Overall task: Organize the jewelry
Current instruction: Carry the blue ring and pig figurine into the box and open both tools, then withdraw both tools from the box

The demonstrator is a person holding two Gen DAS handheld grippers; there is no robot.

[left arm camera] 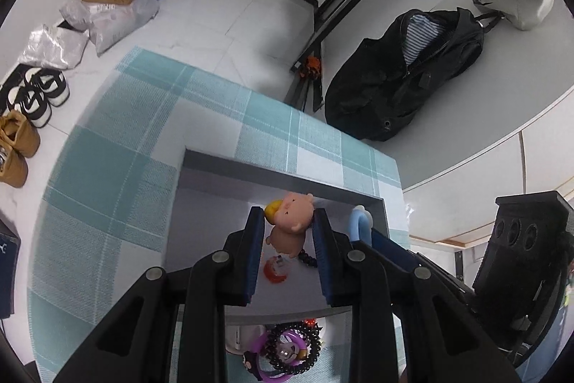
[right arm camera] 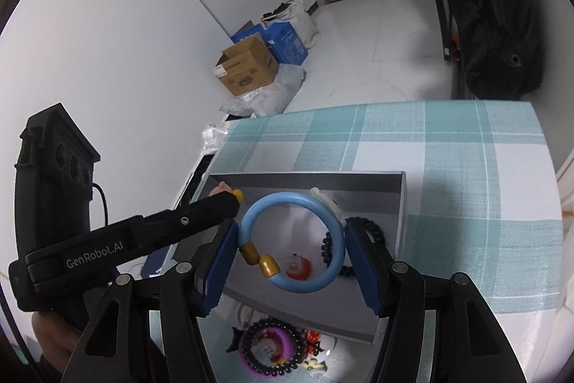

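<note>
Above shallow grey rectangular tray [left arm camera: 287,176] on teal-and-white checked tablecloth [left arm camera: 107,167], left gripper [left arm camera: 288,221] clamps pink rubber pig figurine with yellow cap [left arm camera: 290,221]. Right wrist view: right gripper [right arm camera: 292,239] grips light-blue ring bracelet with gold beads [right arm camera: 292,239] over same tray; black bead bracelet [right arm camera: 373,230] lies inside.

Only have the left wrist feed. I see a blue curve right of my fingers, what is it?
Observer: A whole blue bangle with gold beads, clamped between the right gripper pads over the grey tray.
Operator: Anything in the tray on that side?
Observer: A black coil hair tie by the right wall, behind the right finger.
Operator: My pig charm visible from there?
Observer: Barely; the left gripper finger covers the pig charm, with only a pink edge and yellow tip showing at the tray's far left corner.
</note>
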